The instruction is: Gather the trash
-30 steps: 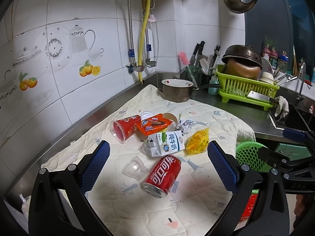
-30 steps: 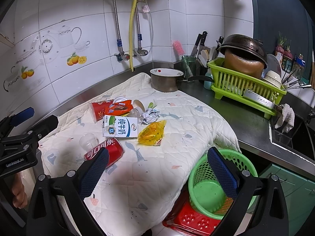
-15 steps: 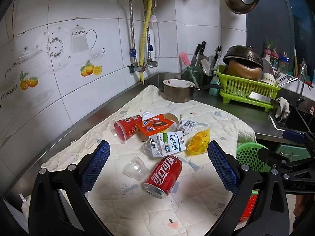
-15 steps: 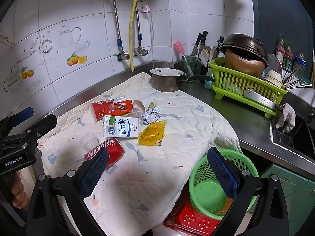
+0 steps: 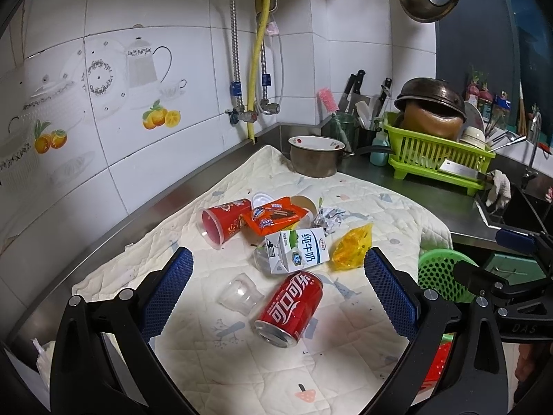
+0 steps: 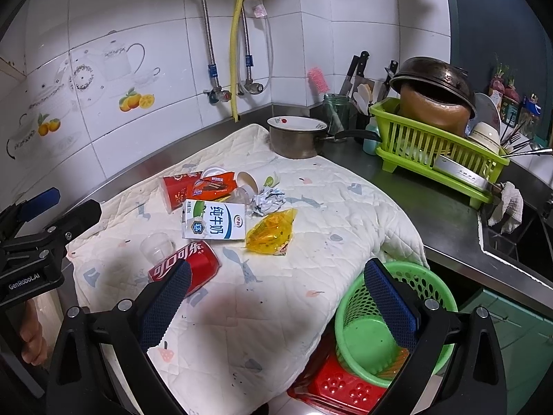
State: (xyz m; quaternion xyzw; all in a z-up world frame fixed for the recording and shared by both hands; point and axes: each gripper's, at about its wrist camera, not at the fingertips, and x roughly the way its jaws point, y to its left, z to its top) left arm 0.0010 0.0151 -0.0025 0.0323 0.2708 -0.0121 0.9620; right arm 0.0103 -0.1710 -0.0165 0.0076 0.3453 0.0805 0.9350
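Coca-Cola can (image 5: 290, 307); 纯牛奶 milk carton (image 5: 297, 249)

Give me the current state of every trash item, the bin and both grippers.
Left gripper: open, empty.
Right gripper: open, empty.
Cola can: lying on its side.
Milk carton: lying flat.
Clear plastic cup: tipped over.
Red paper cup: on its side, mouth open.
Orange snack wrapper: lying across the red paper cup.
Yellow bag: crumpled.
Crumpled paper ball: on the cloth.
Green basket: upright, looks empty.
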